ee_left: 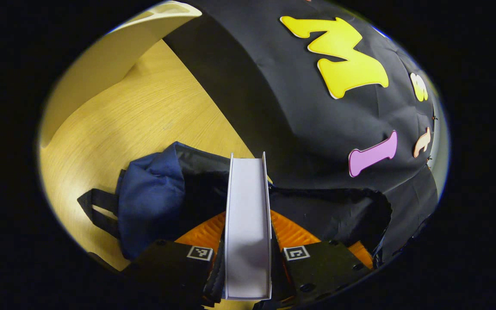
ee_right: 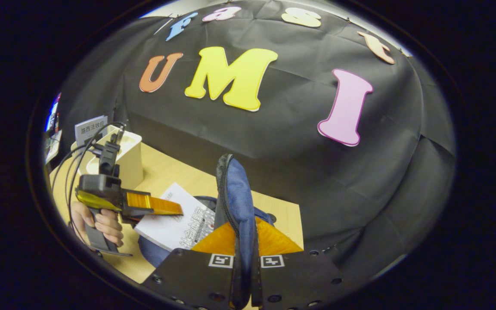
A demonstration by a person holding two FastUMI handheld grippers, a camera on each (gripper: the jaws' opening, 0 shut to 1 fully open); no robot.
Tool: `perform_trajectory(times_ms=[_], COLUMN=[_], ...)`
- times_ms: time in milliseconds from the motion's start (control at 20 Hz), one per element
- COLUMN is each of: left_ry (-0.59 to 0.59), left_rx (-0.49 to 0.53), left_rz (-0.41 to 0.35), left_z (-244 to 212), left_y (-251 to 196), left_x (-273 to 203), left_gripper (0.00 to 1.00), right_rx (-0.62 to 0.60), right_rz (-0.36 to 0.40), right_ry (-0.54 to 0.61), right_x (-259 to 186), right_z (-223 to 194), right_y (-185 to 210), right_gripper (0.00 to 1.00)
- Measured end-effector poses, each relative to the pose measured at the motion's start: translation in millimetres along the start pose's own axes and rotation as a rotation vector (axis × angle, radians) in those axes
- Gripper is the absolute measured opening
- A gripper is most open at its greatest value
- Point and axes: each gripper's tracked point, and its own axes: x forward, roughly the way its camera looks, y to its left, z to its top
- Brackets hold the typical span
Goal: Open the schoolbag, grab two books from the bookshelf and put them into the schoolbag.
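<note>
Blue fabric of the bag (ee_right: 240, 193) is being pinched between the fingers of the right gripper (ee_right: 244, 258), which are closed almost fully on the zipped edge of the flap and are holding it upright, so the mouth is standing open. In the right gripper view, the left gripper (ee_right: 155, 206) is showing at the left, held by a hand (ee_right: 101, 221), and is carrying a book (ee_right: 175, 224) flat, with its far corner touching or just passing the flap. In the left gripper view, the left gripper (ee_left: 248, 254) is clamping the same book (ee_left: 248, 224) by its covers, page edge up, with the jaws open only by the book's thickness; the bag (ee_left: 153, 202) is lying on the wooden table (ee_left: 144, 116) just beyond, its dark opening directly ahead of the book. A white shelf (ee_right: 127, 150) is standing at the far left of the table, with one more book visible behind it; its contents cannot be told. The step in hand is judged to be the loading of a book into the bag; whether it is the first or second cannot be told. The next move is calling for the book to be advanced into the opening, clear of the zip, while the right gripper is keeping the flap raised, then for the left jaws to be released.
</note>
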Motion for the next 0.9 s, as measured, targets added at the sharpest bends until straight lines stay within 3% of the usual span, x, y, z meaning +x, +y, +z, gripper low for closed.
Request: perform_trajectory(times_ms=[100,700,850,900], left_ry=[-0.032,-0.141,-0.185,-0.186], left_rx=[0.044,0.093,0.19,0.229], left_rz=[0.017,-0.006,0.044,0.088], left_z=[-5.8,-54.2,-53.7,-54.2], left_y=[3.4,-0.7,4.8,11.6], left_x=[8.2,60.2,65.9,64.9], left_gripper=[0.46,0.46,0.49,0.54], right_rx=[-0.004,-0.049,-0.043,-0.045], right_rz=[-0.005,-0.029,-0.028,-0.028], right_ry=[-0.014,-0.043,-0.033,-0.031], right_x=[-4.1,-11.2,-12.2,-12.6], right_z=[4.1,12.6,6.7,6.0], right_y=[-2.1,6.5,6.0,5.8], right_gripper=[0.08,0.08,0.08,0.08])
